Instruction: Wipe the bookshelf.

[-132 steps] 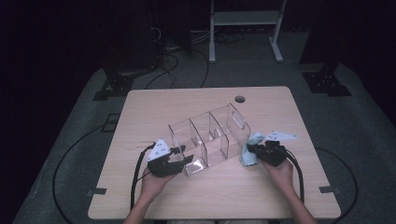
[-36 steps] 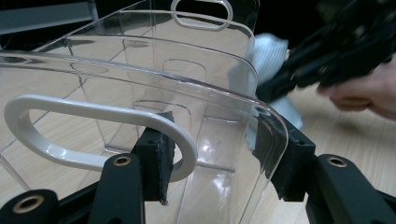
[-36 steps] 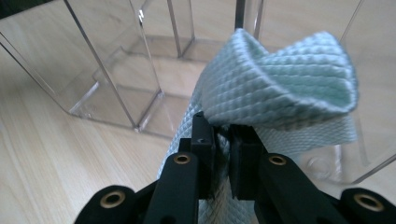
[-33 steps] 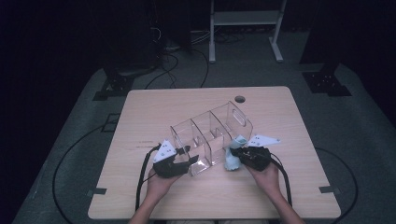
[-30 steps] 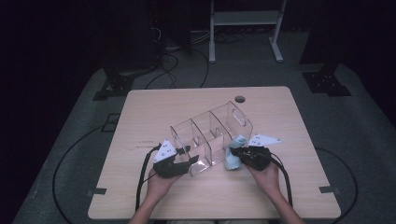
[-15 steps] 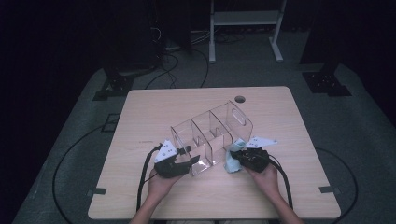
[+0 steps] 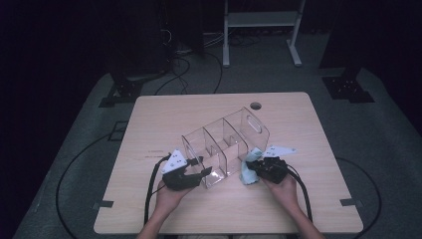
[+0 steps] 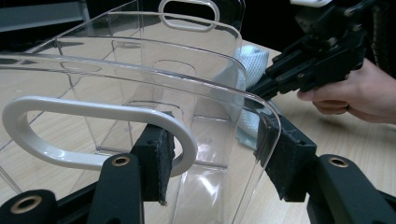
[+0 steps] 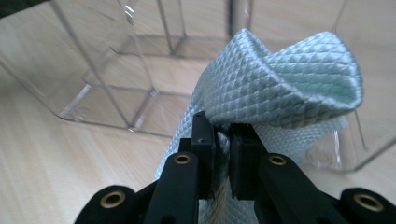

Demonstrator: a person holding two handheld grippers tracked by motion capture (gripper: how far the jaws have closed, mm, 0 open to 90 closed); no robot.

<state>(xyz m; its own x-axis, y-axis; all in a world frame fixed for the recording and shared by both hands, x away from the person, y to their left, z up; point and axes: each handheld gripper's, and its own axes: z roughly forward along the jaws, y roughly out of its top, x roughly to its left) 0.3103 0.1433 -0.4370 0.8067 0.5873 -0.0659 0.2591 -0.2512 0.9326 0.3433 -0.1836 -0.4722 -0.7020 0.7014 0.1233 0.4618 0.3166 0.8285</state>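
A clear plastic organizer [image 7: 224, 142] with several compartments and cut-out handles lies slantwise on the wooden table [image 7: 164, 114]. My left gripper [image 7: 201, 172] is shut on its near end wall [image 8: 140, 70]: one pad sits inside by the white-rimmed handle [image 8: 93, 107], the other on the rounded outer corner, as the left gripper view [image 8: 215, 158] shows. My right gripper [image 7: 251, 167] is shut on a pale blue quilted cloth [image 7: 246, 175]. The cloth [image 9: 280, 84] bunches above the jaws [image 9: 224, 140] and lies against the organizer's side wall [image 9: 116, 60]. The right gripper [image 8: 275, 77] and the cloth [image 8: 250, 60] show beyond the clear wall.
A round cable hole [image 7: 256, 105] sits near the table's far edge. Beyond the table a white metal stand [image 7: 259, 20] and cables [image 7: 184, 69] are on the dark floor. Bare tabletop lies left of and behind the organizer.
Since the earliest frame my right gripper has carried the cloth left, up against the organizer's side. Over the last second it has barely shifted. The left gripper has kept its hold.
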